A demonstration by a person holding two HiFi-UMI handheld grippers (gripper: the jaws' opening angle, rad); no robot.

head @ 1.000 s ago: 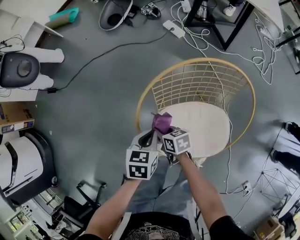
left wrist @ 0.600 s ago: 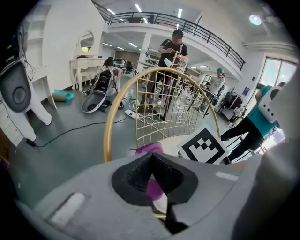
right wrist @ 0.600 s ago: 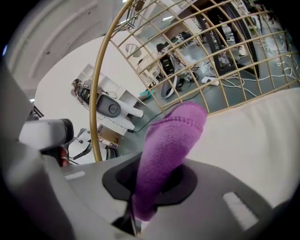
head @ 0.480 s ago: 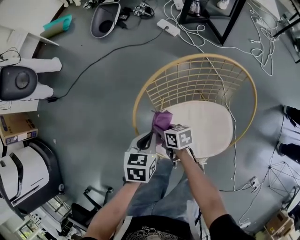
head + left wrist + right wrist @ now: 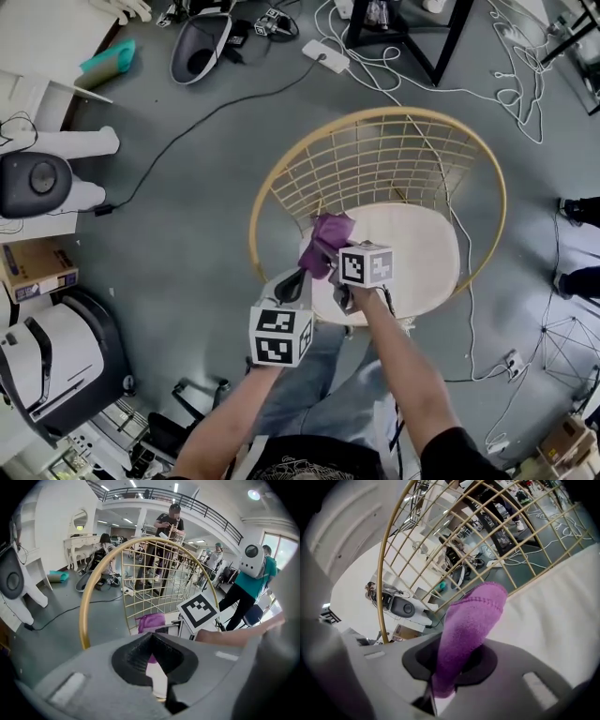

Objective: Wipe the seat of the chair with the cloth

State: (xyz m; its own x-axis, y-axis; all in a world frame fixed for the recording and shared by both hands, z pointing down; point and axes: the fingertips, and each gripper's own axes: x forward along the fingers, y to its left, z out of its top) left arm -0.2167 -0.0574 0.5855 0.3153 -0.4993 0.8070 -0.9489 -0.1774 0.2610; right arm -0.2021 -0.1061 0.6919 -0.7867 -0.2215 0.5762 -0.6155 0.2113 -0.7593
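1. The step in hand is judged to be the start of the wipe. The purple cloth (image 5: 468,625) is clamped between the jaws of the right hand-held gripper (image 5: 449,670), and its free end stands up and forward beyond them.
2. The cloth is seen over the near left edge of the pale round seat (image 5: 417,253), close to where the gold wire backrest (image 5: 375,164) rises. Whether it touches the seat cannot be told.
3. For a good wipe, the right hand-held gripper should probably be tipped down so that the loose end is laid flat on the seat. Otherwise only a fold would be dragged.
4. Overlapping strokes should then be drawn across to the far right side, which lies well apart from the cloth.
5. Pressure is best kept light and the grip firm, since the soft cloth could be pulled from the jaws by friction or snagged on the wire bars.
6. The left hand-held gripper (image 5: 292,281) is held just beside the right one, off the seat's near edge. Its jaws are narrowly parted with nothing between them, and it appears unneeded here.
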